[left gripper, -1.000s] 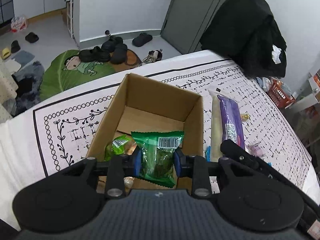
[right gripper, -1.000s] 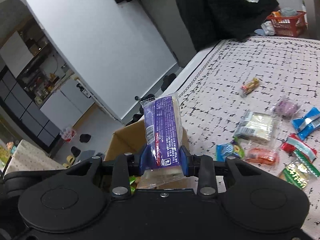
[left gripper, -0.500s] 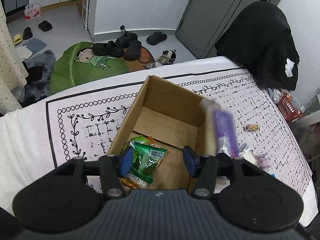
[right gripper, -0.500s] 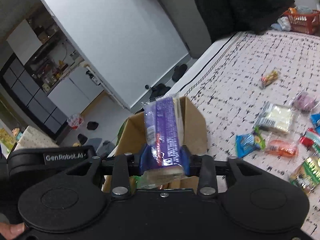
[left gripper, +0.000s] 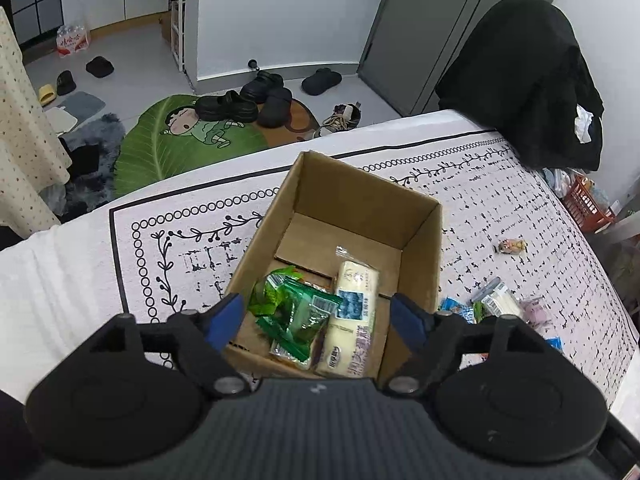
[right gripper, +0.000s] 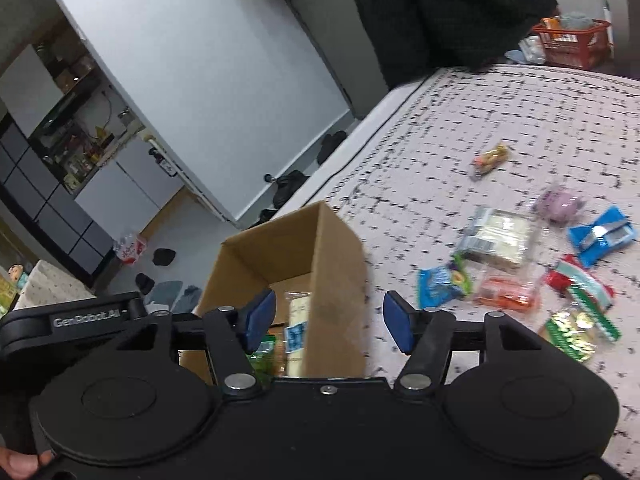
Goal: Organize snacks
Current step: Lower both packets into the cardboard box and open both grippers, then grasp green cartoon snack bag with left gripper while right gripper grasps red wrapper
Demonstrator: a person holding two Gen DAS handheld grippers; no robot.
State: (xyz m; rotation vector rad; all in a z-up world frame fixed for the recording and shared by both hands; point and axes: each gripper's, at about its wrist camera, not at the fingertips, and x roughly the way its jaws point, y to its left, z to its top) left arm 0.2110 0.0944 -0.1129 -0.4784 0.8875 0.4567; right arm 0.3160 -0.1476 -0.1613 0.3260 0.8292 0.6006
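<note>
White walls (left gripper: 280, 12), grey door (left gripper: 440, 32), leaf rug (left gripper: 160, 148)

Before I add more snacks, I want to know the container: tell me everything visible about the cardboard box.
The cardboard box is plain brown, open-topped and rectangular, and stands upright on the patterned white cloth near its bordered edge. Its floor shows folded inner flaps. Inside, at the near end, lie green snack packets and a long cream-coloured packet beside them; the far half is bare. Both grippers are open above its near end, touching nothing.

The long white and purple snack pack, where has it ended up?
In the left wrist view the long snack pack lies inside the cardboard box, along its right side, touching the green packets on its left.
</note>
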